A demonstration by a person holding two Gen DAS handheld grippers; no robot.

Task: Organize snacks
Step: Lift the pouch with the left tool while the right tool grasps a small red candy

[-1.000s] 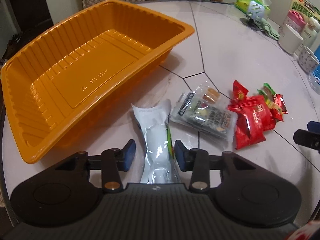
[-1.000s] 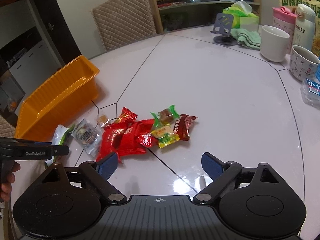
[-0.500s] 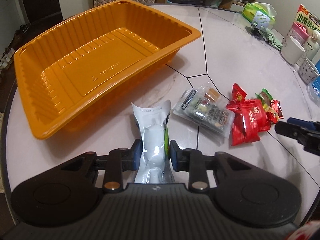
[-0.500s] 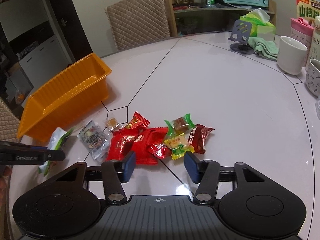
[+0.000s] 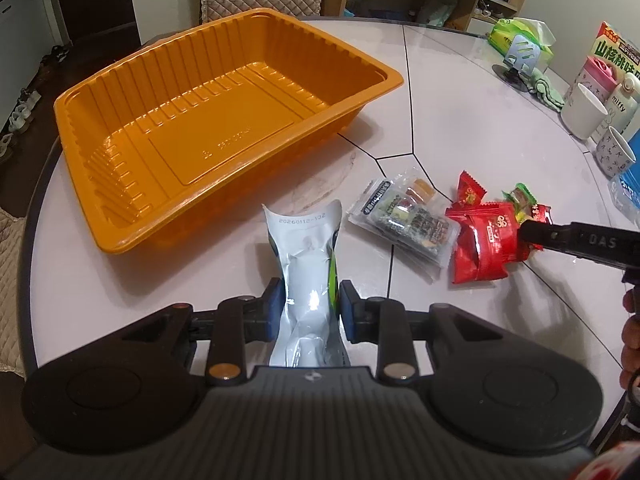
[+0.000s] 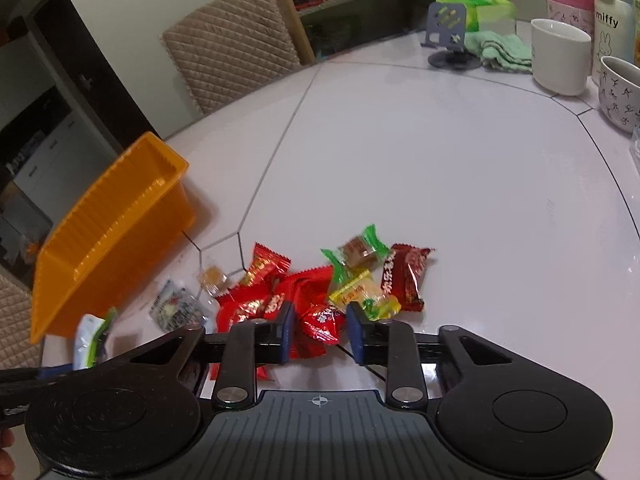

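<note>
My left gripper [image 5: 309, 305] is shut on a white and green snack pouch [image 5: 308, 264] and holds it above the table, just in front of the empty orange tray [image 5: 120, 240]. A clear mixed-snack packet [image 5: 404, 220] and a pile of red packets [image 5: 484, 240] lie to the right. My right gripper [image 6: 320, 330] has closed around a small red candy [image 6: 322, 320] at the near edge of the pile, beside yellow [image 6: 360, 294], green [image 6: 356, 254] and dark red [image 6: 406, 276] candies. The tray [image 6: 120, 200] stands at its left.
White mugs [image 6: 560, 60] [image 6: 620, 96], a miffy bottle [image 6: 614, 20], a pink container [image 6: 568, 0], a green cloth [image 6: 504, 54] and a phone stand [image 6: 448, 32] stand at the table's far right. A quilted chair [image 6: 232, 60] is behind the table.
My left gripper closed on the white pouch and lifted it. My right gripper moved down to the candy pile and its jaws closed in around the small red candy.
</note>
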